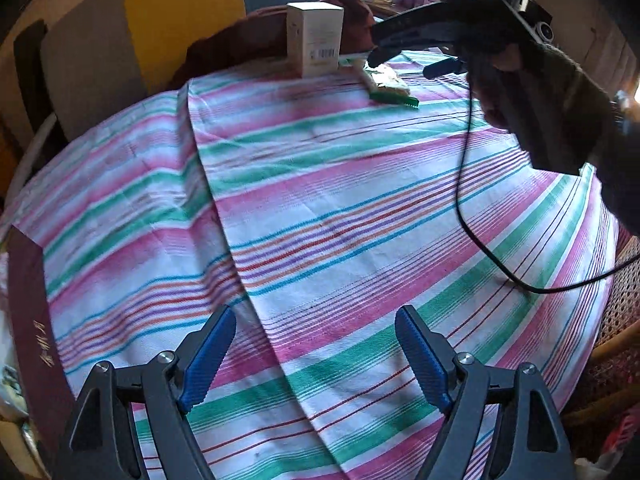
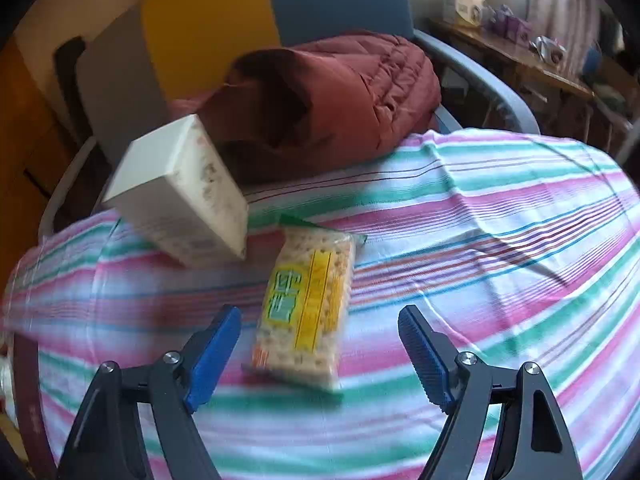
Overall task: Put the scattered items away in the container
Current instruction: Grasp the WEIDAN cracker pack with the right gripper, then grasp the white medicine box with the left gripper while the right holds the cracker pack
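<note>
The tidy-up looks like it has only just begun. Two things sit out on the striped cloth (image 1: 340, 208) that covers the desk: one white box (image 2: 180, 196) and one pack of crackers (image 2: 308, 304). They are at the far side, just beside each other, with the box to the left. A dark red flat thing (image 1: 28, 320) at the near left edge may be the container, but I cannot tell, and nothing shows inside it.

The right claw (image 2: 320, 354) is spread wide with nothing in it, and the crackers lie just in front, between its blue pads (image 2: 214, 354). I think they go first. The left claw (image 1: 316, 356) is wide apart too, holding nothing, over bare cloth on the near side.

One red coat (image 2: 340, 92) lies past the far edge.
</note>
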### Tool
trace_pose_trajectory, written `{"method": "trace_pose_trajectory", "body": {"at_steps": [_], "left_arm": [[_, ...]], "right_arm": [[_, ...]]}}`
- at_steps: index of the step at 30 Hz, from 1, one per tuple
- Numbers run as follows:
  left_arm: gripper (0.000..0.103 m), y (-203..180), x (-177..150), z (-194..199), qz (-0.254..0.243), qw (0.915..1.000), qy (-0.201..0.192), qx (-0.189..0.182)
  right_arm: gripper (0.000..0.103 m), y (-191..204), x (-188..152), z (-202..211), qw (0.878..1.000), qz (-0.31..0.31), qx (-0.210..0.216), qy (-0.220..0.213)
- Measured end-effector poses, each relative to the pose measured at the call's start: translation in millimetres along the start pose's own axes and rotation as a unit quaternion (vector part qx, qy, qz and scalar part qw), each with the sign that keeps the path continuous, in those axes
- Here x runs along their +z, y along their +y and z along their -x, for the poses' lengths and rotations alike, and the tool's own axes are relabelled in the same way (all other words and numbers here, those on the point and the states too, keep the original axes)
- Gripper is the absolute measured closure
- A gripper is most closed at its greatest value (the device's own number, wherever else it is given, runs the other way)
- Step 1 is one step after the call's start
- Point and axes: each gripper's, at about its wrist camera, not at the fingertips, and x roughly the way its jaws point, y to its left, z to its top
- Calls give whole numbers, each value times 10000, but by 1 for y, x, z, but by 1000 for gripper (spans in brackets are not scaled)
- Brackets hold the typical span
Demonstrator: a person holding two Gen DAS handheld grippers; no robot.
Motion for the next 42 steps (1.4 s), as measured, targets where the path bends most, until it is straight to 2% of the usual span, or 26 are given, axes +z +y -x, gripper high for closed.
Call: {"method": "trace_pose_trajectory", "body": {"at_steps": [4, 10, 13, 16, 18, 19, 20, 24, 26, 29, 32, 37, 42], "left_arm": [[18, 4, -2, -6, 152, 9999, 31, -58], [5, 16, -3, -15, 573, 9981, 87, -186], [5, 17, -3, -15, 590, 9980, 90, -225], [4, 16, -3, -15, 614, 9979, 101, -191], [2, 15, -2, -18, 619, 9978, 96, -198], [1, 15, -2, -18, 616, 9979, 90, -194], [0, 14, -2, -19, 593, 9980, 86, -179], [0, 13, -3, -18, 598, 9981, 68, -156], [8, 10, 0, -16, 600, 9981, 93, -93], [23, 5, 11, -10, 430, 9991, 49, -28], [23, 8, 29, -3, 572, 9980, -42, -274], [23, 8, 82, 4, 585, 9975, -294, -257], [23, 2, 140, -5, 532, 9969, -555, -154]], "right_arm": [[21, -2, 2, -20, 9998, -30, -39, 183], [20, 6, 2, -29, 9978, 484, -310, 333], [21, 6, 3, -28, 9969, 561, -296, 471], [29, 4, 4, -26, 9967, 553, -300, 520], [39, 1, 6, -23, 9964, 579, -312, 528], [52, 1, 7, -21, 9964, 597, -315, 515], [54, 0, 8, -21, 9962, 618, -312, 522], [55, -1, 12, -19, 9947, 775, -291, 602], [54, -2, 12, -18, 9947, 788, -253, 618], [54, -3, 13, -17, 9944, 807, -224, 645], [54, -7, 14, -19, 9941, 796, -229, 694], [54, -19, 16, -15, 9941, 646, -476, 731], [54, -32, 19, -12, 9946, 370, -613, 756]]}}
